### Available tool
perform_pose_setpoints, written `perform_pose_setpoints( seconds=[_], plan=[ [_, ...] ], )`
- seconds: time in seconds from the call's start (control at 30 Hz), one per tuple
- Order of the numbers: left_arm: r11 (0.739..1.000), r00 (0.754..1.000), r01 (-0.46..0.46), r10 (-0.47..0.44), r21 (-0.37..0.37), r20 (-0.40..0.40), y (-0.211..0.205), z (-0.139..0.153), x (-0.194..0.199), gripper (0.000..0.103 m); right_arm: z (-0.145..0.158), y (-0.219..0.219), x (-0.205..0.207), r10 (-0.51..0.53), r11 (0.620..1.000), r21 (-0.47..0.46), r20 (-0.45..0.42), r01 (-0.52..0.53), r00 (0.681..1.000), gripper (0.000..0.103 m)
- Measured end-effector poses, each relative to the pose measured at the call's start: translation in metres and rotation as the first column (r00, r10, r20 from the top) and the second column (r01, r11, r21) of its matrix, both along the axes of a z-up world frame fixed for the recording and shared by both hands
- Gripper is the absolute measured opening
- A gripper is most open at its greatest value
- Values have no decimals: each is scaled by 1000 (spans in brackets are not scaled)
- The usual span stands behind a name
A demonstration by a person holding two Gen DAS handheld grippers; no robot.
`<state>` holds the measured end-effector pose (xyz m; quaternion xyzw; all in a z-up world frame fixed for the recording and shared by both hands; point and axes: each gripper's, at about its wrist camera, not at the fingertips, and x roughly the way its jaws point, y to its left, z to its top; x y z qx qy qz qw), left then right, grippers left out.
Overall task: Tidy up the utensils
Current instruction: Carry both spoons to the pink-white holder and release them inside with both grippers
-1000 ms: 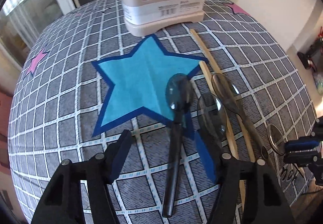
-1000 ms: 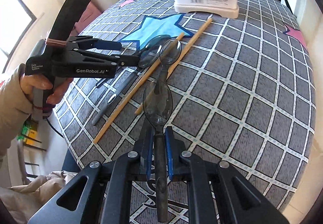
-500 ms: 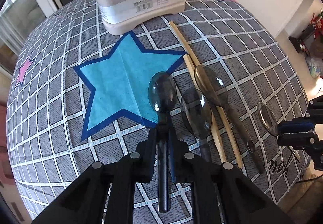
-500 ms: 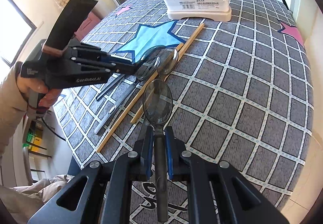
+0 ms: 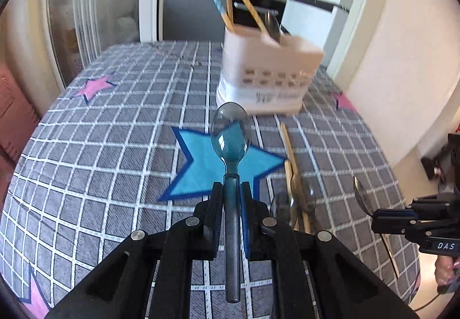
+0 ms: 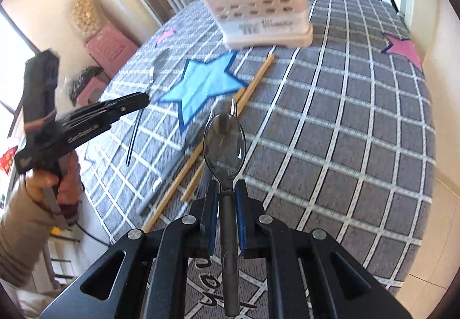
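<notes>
My left gripper [image 5: 231,189] is shut on the handle of a clear grey plastic spoon [image 5: 231,133] and holds it above the blue star on the table. My right gripper [image 6: 225,189] is shut on a second clear grey spoon [image 6: 224,142], also held off the table. A white utensil caddy [image 5: 267,74] stands at the far side with chopsticks and a spoon in it; it also shows in the right wrist view [image 6: 258,5]. Two wooden chopsticks [image 6: 218,129] and more spoons [image 5: 299,198] lie on the cloth between the grippers.
The table has a grey checked cloth [image 5: 115,132] with blue and pink stars. The left gripper and hand show in the right wrist view [image 6: 86,120]. The right gripper shows at the right edge of the left wrist view [image 5: 417,218]. Walls and floor lie beyond the right table edge.
My left gripper closed on the spoon's handle and has lifted it off the table, tilting up toward the caddy. My right gripper has moved forward with its spoon.
</notes>
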<state>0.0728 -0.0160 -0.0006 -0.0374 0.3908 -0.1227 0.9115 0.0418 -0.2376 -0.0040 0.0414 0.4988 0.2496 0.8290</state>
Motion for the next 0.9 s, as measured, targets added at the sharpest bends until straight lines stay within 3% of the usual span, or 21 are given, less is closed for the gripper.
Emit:
perform_pose_setpoints(
  seconds=[0.3,0.63,0.9],
  plan=[
    [995,986,-44,59,-94,157,4,58,9,42,49,-7,26,-87,994,79,132,77,987,13],
    [988,956,-37,78,-149,282,-15,118,74,42,111,-7,96,-154,983,141,263,120,952,13],
    [991,932,-44,87,-129,353,-36,135,134,42,134,1,168,-181,975,180,317,128,931,13]
  ],
)
